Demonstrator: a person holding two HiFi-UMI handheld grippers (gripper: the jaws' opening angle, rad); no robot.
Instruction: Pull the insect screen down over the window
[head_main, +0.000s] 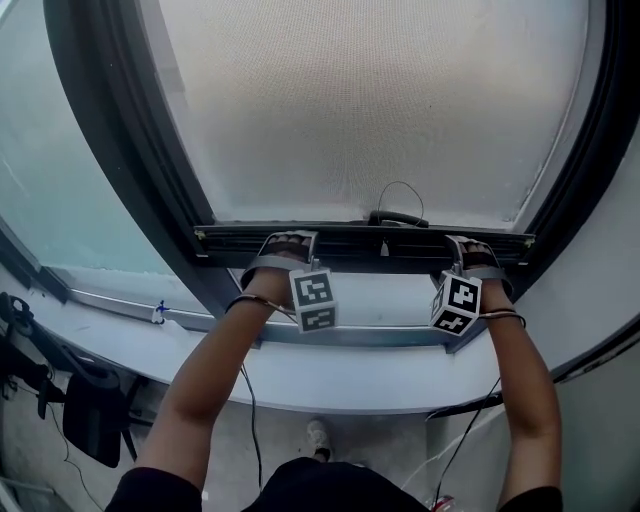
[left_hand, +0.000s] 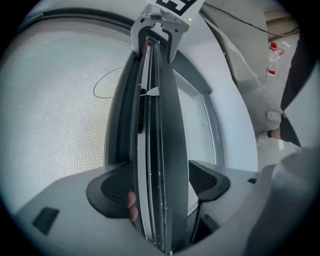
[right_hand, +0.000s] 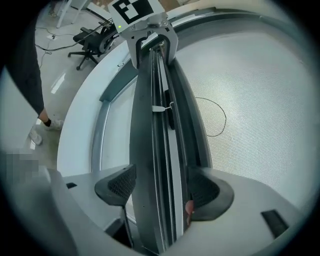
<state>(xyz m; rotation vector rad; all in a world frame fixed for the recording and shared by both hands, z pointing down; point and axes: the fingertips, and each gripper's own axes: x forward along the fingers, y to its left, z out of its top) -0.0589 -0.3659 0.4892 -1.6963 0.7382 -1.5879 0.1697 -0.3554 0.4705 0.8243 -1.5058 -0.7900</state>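
Your arms (head_main: 205, 380) ran up from the bottom of the head view to the two grippers at mid-frame. The left gripper (head_main: 288, 242) and the right gripper (head_main: 470, 248) each had its jaws closed on the dark bottom bar (head_main: 365, 240) of the insect screen (head_main: 380, 110), one near each end. Both gripper views showed the same thing: the bar passed between the pads with both pads pressed against it.

The mesh filled the upper centre of the frame. The bar lay level and low in the window (head_main: 60, 190), just above the sill (head_main: 370, 335), with a pale strip uncovered between them. You looked to be in the last stretch of the pull. The next move probably called for an even downward draw with both hands, keeping the bar level so it would not bind in the side tracks.

A small handle (head_main: 398, 216) and a thin cord loop (head_main: 400, 190) sat at the bar's middle, untouched. Below the sill was a pale floor (head_main: 280, 430). An office chair (head_main: 85, 410) stood at lower left and a cable (head_main: 470, 420) trailed at lower right.
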